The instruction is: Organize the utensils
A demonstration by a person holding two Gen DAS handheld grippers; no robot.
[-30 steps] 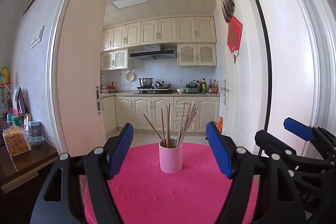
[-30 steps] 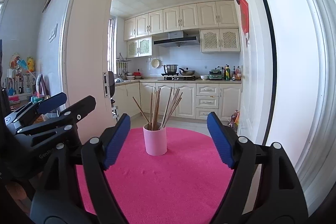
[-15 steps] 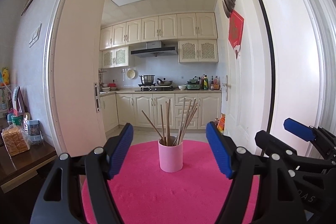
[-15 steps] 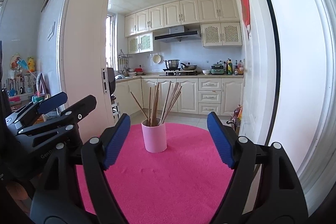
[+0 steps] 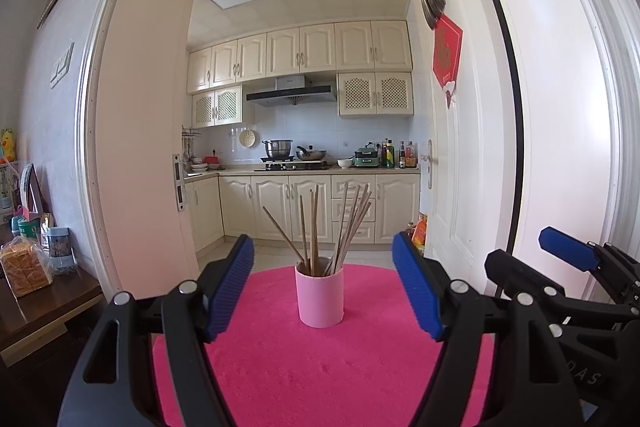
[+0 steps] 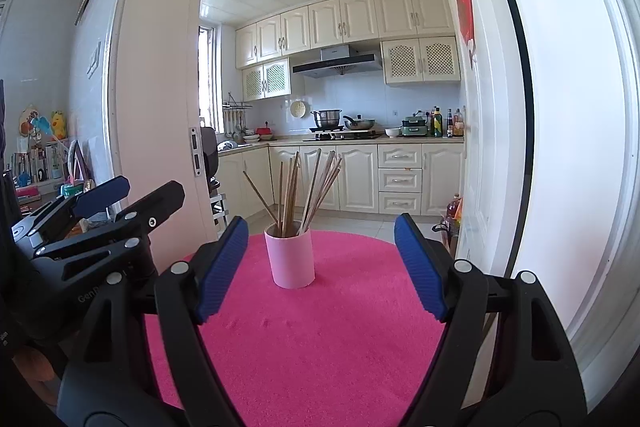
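Observation:
A pink cup (image 5: 319, 297) (image 6: 289, 253) stands upright on a round pink mat (image 5: 320, 367) (image 6: 312, 331). Several wooden chopsticks (image 5: 332, 227) (image 6: 304, 189) stick up out of it and fan apart. My left gripper (image 5: 323, 287) is open, its blue pads well short of the cup and either side of it. My right gripper (image 6: 319, 267) is open too, with nothing between its pads; the cup sits ahead, a little left of centre. Each gripper shows at the side of the other's view: the right gripper (image 5: 568, 267) and the left gripper (image 6: 100, 203).
The mat covers a small round table in front of an open doorway to a kitchen. A white door (image 5: 560, 147) stands close on the right. A dark wooden sideboard (image 5: 40, 307) with a bread loaf (image 5: 24, 269) and jars is on the left.
Both views have tilted slightly upward, so the cup sits a little lower in the frames. The grippers keep the same opening and the cup has not moved.

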